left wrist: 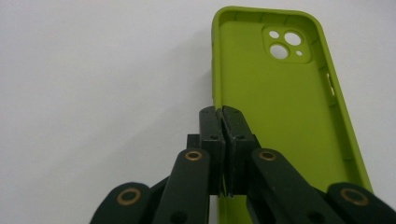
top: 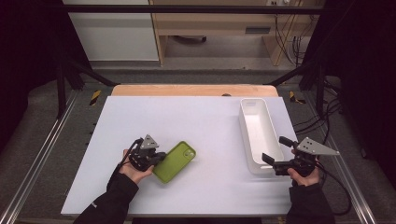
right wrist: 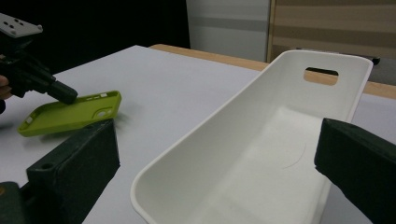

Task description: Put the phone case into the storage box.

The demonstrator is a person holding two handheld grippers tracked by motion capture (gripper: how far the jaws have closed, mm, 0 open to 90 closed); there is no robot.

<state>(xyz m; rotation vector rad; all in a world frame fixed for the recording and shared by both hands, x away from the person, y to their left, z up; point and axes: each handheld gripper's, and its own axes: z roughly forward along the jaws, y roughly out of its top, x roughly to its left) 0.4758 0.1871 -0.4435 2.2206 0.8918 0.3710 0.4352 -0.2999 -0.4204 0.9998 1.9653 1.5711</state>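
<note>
A lime-green phone case lies hollow side up on the white table, left of centre. My left gripper is shut on the case's side wall, and in the left gripper view the closed jaws pinch the left rim of the case. The case looks slightly tilted, with the left gripper at its near end. My right gripper stands open at the near end of a white bin. Its jaws straddle the bin's near corner, holding nothing.
The white sheet covers the table, and a wooden edge shows at the back. The long empty bin has a handle slot at its far end. Cables lie on the floor to the right.
</note>
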